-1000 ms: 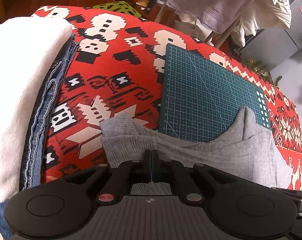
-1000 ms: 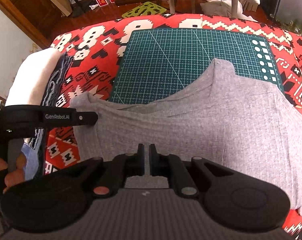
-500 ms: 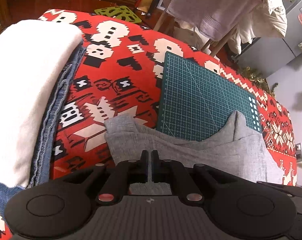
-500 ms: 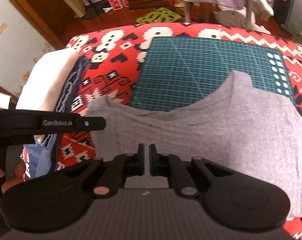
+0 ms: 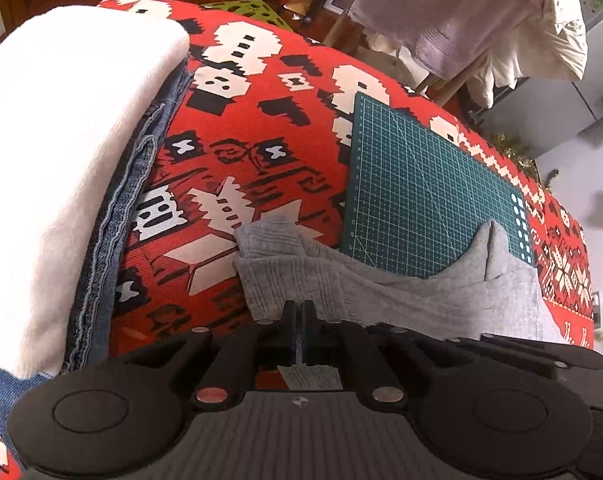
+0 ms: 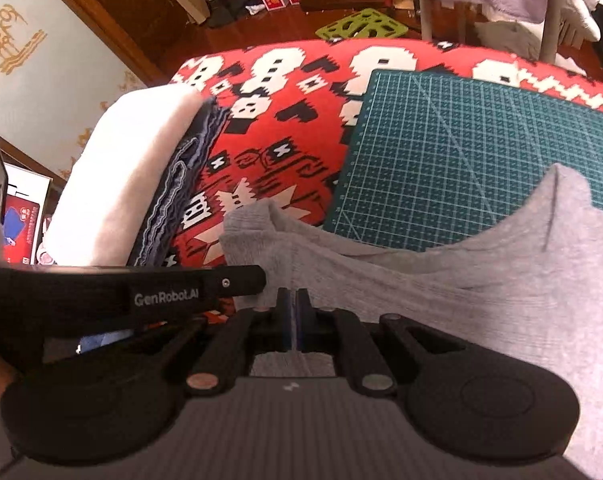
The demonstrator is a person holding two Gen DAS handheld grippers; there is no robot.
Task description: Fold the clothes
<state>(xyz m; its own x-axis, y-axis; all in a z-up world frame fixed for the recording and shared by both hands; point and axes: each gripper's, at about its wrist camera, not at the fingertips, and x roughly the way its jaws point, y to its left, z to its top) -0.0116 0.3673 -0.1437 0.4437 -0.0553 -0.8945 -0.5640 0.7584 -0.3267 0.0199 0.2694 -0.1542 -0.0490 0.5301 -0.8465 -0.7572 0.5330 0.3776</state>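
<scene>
**Both grippers pinching the near edge of the grey top**

Red, white and black patterned cloth covers the surface (image 5: 261, 128); a green cutting mat (image 5: 421, 192) lies on it, and beyond it the room is cluttered, with pale laundry (image 5: 481, 12) draped over a chair. The grey garment (image 6: 461, 264) lies across the near edge of the mat and spills onto the patterned cloth on its left; its far edge dips in a curve between two raised corners. The left hand-held gripper (image 5: 299, 312) is clamped on the garment's near hem; the right hand-held gripper (image 6: 292, 300) is likewise closed on the hem just beside it, a sliver of fabric showing between its fingers. To the left sits a stack of folded clothes (image 5: 61, 152), white on top of blue denim. No containers are in view. Risks, as I judge them: the grips sit close together, so lifting could let the outer sides sag and the fold go crooked; a thin pinch might slip; swinging left could brush the stack.
</scene>
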